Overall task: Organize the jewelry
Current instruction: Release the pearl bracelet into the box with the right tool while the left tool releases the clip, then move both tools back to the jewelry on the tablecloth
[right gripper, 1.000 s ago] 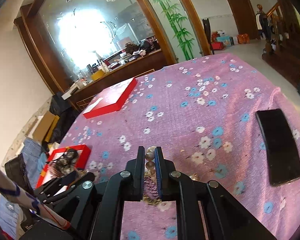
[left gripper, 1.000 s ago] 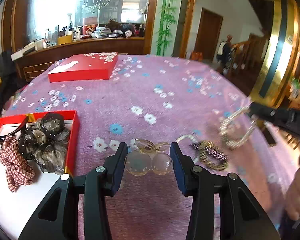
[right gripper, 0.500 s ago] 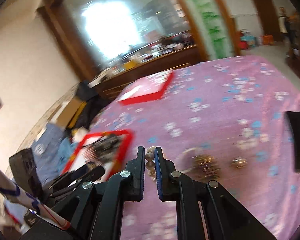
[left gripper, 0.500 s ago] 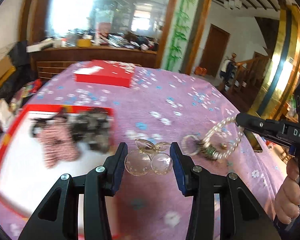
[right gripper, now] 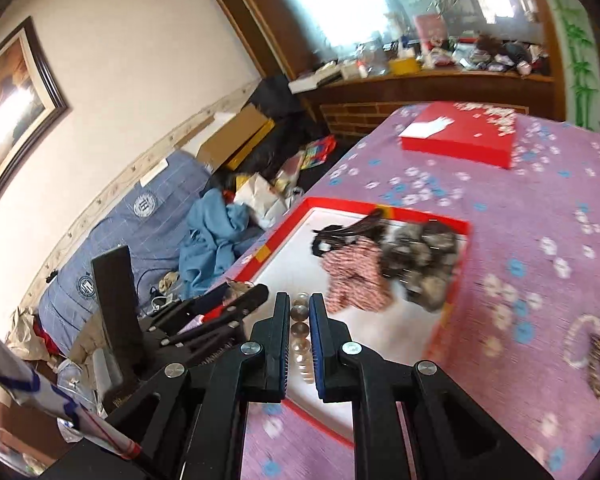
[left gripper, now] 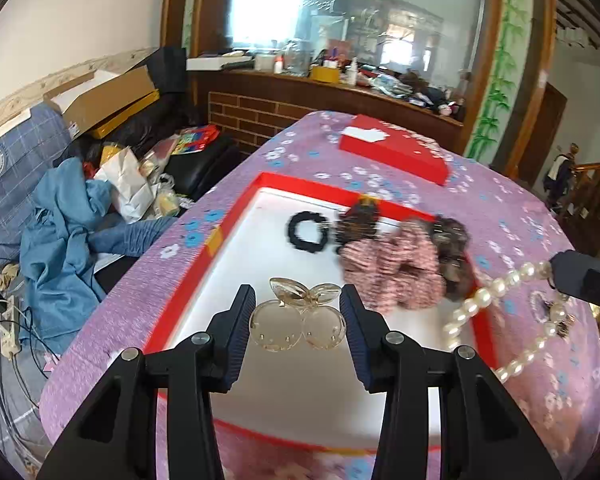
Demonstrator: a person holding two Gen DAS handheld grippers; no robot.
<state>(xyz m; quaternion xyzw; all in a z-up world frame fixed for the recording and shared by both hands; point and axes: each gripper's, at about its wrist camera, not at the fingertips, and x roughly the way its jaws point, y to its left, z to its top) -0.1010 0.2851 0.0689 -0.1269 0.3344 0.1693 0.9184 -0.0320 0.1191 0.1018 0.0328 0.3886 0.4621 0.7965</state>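
My left gripper [left gripper: 298,322] is shut on a clear cherry-shaped hair clip [left gripper: 296,322] and holds it above the open red box [left gripper: 236,220] with a white floor. My right gripper [right gripper: 299,320] is shut on a pearl necklace [right gripper: 300,332], which hangs from it over the box's right rim in the left wrist view [left gripper: 488,304]. In the box lie a black hair tie [left gripper: 309,232], a pink checked scrunchie [left gripper: 392,268] and dark hair pieces [left gripper: 452,256]. The left gripper [right gripper: 236,300] shows low left in the right wrist view.
The box's red lid [left gripper: 396,152] lies at the far side of the purple flowered tablecloth [left gripper: 512,220]. A bead bracelet and a dark bracelet [right gripper: 592,356] lie on the cloth right of the box. A cluttered sofa and floor [left gripper: 60,200] are left of the table.
Both grippers have swung left from the cloth to above the red box, each still holding its item. The box now fills the middle of both views.
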